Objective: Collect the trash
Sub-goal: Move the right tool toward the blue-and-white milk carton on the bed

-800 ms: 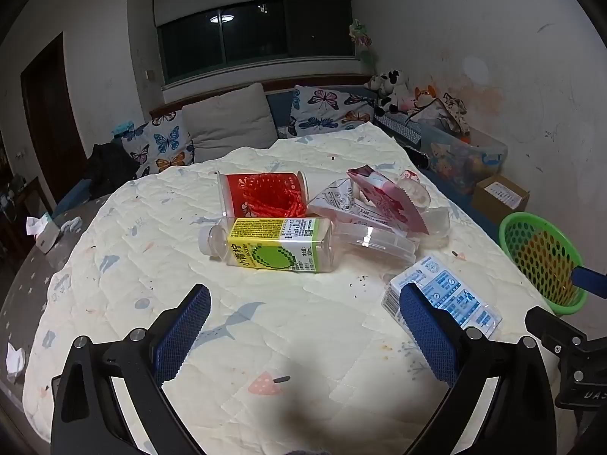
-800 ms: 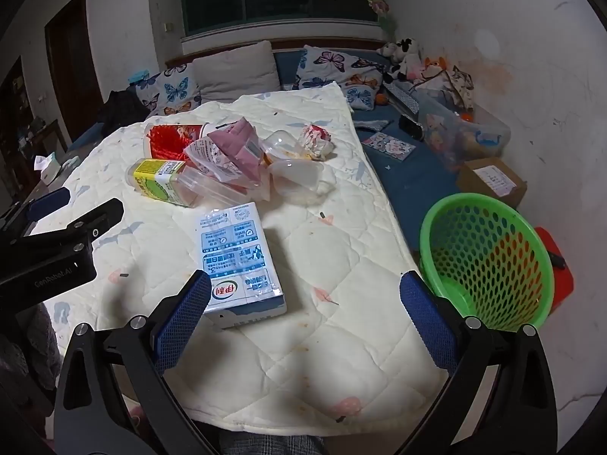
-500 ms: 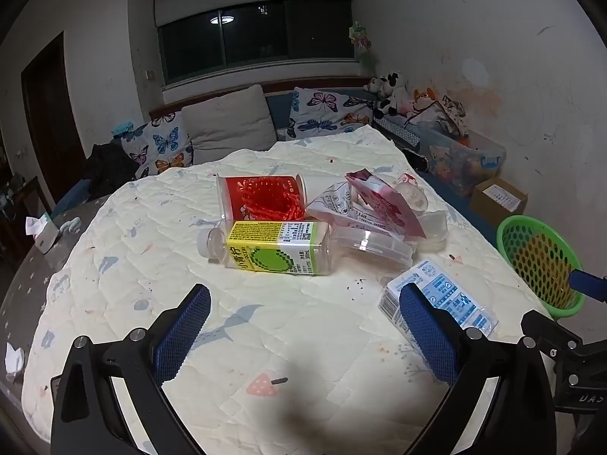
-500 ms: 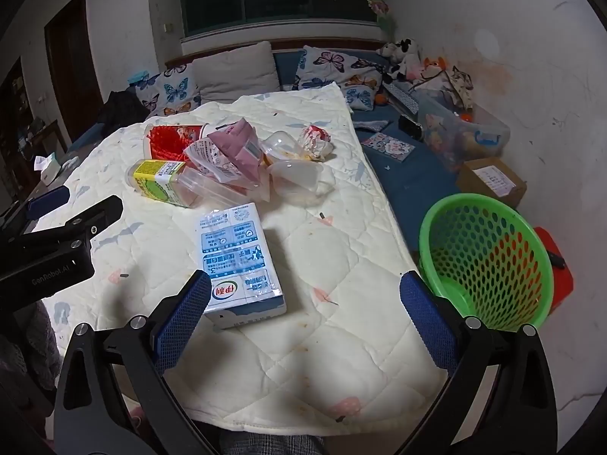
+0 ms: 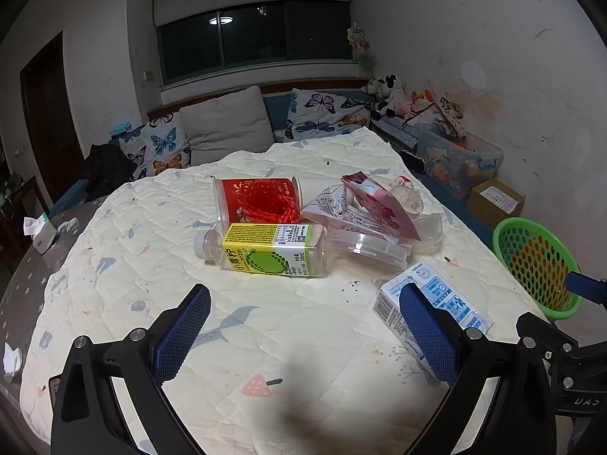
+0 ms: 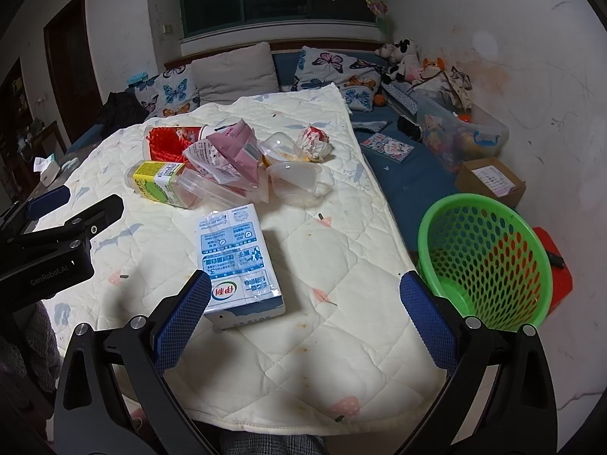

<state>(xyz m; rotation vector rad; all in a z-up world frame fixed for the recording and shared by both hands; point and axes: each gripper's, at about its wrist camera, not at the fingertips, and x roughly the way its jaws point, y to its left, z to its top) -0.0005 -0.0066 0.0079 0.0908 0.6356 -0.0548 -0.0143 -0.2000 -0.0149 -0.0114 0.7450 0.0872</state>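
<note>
Trash lies on a quilted table cover (image 5: 265,322): a clear bottle with a yellow-green label (image 5: 265,254), a red cup (image 5: 254,199), crumpled wrappers (image 5: 364,204), clear plastic tubs (image 6: 294,178) and a blue-white milk carton (image 5: 428,299), which also shows in the right wrist view (image 6: 237,254). A green mesh basket (image 6: 485,258) stands on the floor to the right of the table. My left gripper (image 5: 303,337) is open and empty, short of the bottle. My right gripper (image 6: 303,322) is open and empty, with its left finger beside the carton's near end.
A sofa with butterfly cushions (image 5: 224,129) runs along the far wall. A clear toy bin (image 6: 459,132), a cardboard box (image 6: 491,182) and a red object (image 6: 554,265) sit on the floor around the basket. A tissue box (image 5: 43,233) lies at the left.
My left gripper has drifted slightly forward and right, so the bottle and carton sit a little lower and left in its view. The right gripper has barely moved. Both stay open.
</note>
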